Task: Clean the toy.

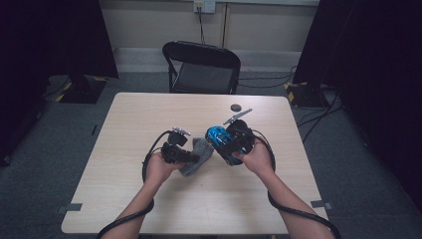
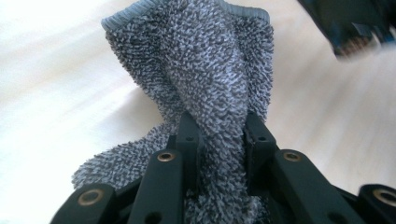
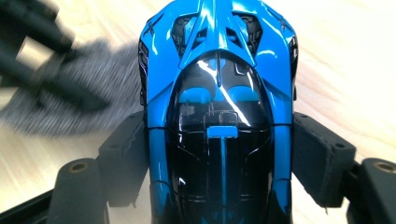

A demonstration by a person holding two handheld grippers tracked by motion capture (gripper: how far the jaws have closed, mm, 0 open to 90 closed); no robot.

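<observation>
High view: my left gripper (image 1: 191, 156) pinches the grey cloth (image 1: 198, 158), just left of the blue toy car (image 1: 219, 138) clamped lengthwise in my right gripper (image 1: 230, 144).

Cloth (image 1: 195, 158) left of toy car (image 1: 218, 138), chair (image 1: 203, 67) behind table (image 1: 149, 209)

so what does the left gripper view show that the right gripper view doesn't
Left gripper view: its own black fingers pinched on a fold of the grey terry cloth, with the pile and stitched hem sharp and close.

Right gripper view: the blue and black toy car seen from above, clamped at its sides between the fingers of the right gripper, with its glossy canopy and vents.

Both: the pale wooden table, the cloth (a grey blur at left in the right gripper view) and a blurred glimpse of the other gripper.
</observation>
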